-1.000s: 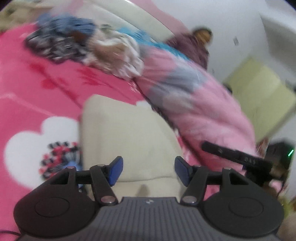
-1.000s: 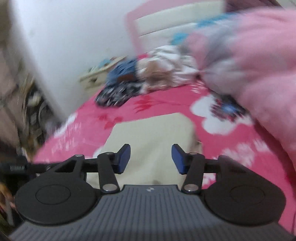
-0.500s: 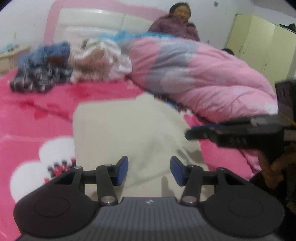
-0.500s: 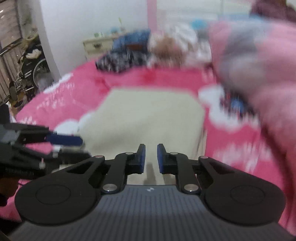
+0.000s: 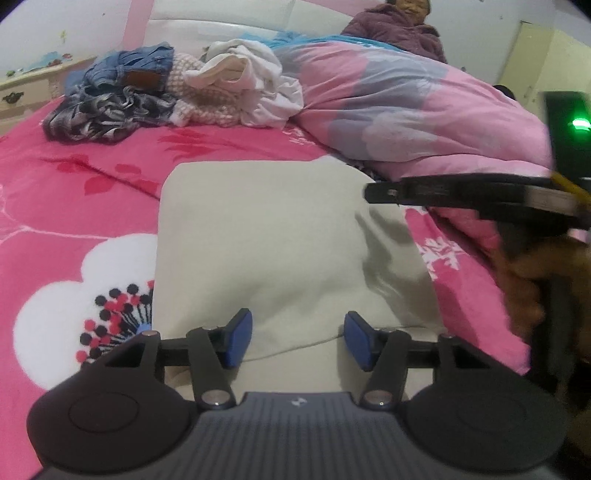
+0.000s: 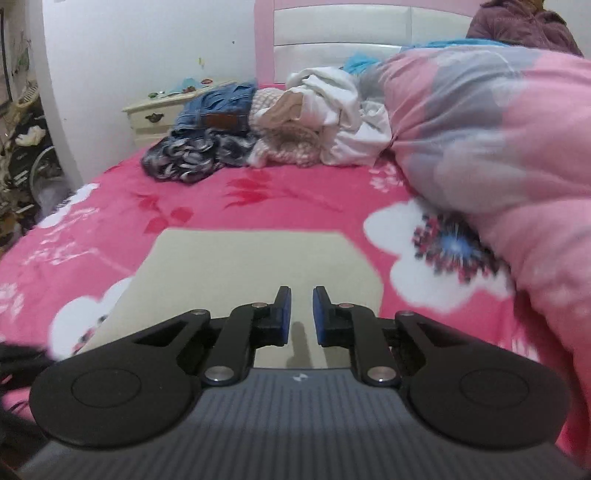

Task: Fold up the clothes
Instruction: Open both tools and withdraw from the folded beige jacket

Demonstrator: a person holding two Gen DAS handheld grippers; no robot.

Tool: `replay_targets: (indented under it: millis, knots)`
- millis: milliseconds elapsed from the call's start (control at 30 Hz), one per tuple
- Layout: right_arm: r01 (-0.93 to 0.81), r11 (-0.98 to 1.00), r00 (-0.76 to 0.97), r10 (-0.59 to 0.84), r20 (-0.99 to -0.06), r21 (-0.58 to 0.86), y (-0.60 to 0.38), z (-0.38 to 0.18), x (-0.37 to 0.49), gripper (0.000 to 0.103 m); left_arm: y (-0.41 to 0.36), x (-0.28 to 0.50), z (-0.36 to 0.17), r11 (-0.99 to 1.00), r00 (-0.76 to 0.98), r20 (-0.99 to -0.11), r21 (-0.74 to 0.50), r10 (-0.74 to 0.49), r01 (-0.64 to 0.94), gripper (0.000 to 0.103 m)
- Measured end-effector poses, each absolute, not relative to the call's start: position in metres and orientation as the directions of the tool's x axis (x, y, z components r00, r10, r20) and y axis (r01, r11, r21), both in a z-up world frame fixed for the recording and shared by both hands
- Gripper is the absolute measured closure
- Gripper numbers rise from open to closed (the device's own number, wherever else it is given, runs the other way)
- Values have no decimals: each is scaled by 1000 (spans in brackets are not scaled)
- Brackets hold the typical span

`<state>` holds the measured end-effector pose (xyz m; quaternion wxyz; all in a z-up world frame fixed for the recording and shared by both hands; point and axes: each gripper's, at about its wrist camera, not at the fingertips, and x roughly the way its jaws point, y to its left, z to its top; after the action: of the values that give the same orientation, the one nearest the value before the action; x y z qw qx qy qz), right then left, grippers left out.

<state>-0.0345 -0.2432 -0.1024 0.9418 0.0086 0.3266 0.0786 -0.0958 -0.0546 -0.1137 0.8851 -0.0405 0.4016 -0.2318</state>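
One folded cream garment (image 5: 273, 236) lay flat on the pink flowered bed (image 5: 74, 192), near its front edge. One heap of unfolded clothes (image 5: 177, 96) sat by the headboard; in it jeans (image 5: 133, 68), a dark patterned piece, a pink knit and white cloth could be told apart. The jeans' brown patch bore writing too small to read. One pink quilt (image 5: 406, 110) lay bunched along the right.

The left tool (image 5: 298, 341) hung over the garment's near edge, its jaws having just been widening, released, with cloth below but nothing pinched. The right tool (image 6: 301, 315) was clenched almost fully, with only a narrow slit between its pads, and gripped nothing.

Only the left view showed the right tool from the side, a hand (image 5: 535, 284) under it, and a green light. Only the right view showed one nightstand (image 6: 155, 114) whole, and clutter by the wall. One seated person (image 5: 399, 26) appeared in both.
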Motion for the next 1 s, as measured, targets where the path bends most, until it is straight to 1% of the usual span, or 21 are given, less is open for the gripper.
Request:
replay_targets:
  millis: [67,133,233,300,400,433,467,600,633,700,767,833,933,1000]
  knots:
    - [-127,992,740,99,-665,6,-243,-132,-11,92,-54,-96,-114,889,573,-686,-273,-449,368,45]
    - [-132,991,722,116,-682,28,-251,-154,-7,93,-55,-97,-114,887,574,-682,-276,-453,371,44]
    - [-115,991,714,129,-688,67,-255,-128,-7,92,-56,-98,-112,892,582,-684,-256,-440,374,44]
    - [-119,987,754,163,-636,111,-257,-102,-12,92,-54,-100,-108,889,585,-678,-258,-445,378,44]
    - [-103,992,787,126,-604,72,-256,-92,4,92,-53,-102,-106,888,584,-678,-252,-445,384,44]
    - [-87,995,775,102,-623,55,-256,-102,15,92,-52,-102,-108,890,583,-681,-250,-442,382,44]
    - [-69,997,741,82,-666,46,-258,-119,28,91,-52,-102,-110,887,584,-677,-256,-448,384,44]
    - [-22,995,693,86,-716,97,-271,-145,42,91,-47,-101,-112,884,586,-666,-290,-462,366,44]
    - [-5,994,690,80,-720,105,-271,-135,43,91,-45,-102,-112,882,587,-662,-300,-467,364,44]
    - [-27,995,737,87,-670,99,-264,-108,34,91,-40,-104,-111,876,584,-655,-314,-478,365,44]
    - [-142,978,780,205,-591,152,-251,-79,25,91,-38,-106,-112,873,583,-652,-314,-484,373,44]
    - [-274,945,768,327,-551,178,-232,-68,23,91,-37,-107,-114,874,587,-650,-310,-482,374,44]
    - [-374,923,692,346,-633,95,-200,-96,32,93,-39,-108,-115,877,593,-648,-314,-478,364,44]
    - [-389,921,644,283,-711,15,-195,-139,40,93,-39,-108,-115,875,595,-643,-327,-482,356,44]
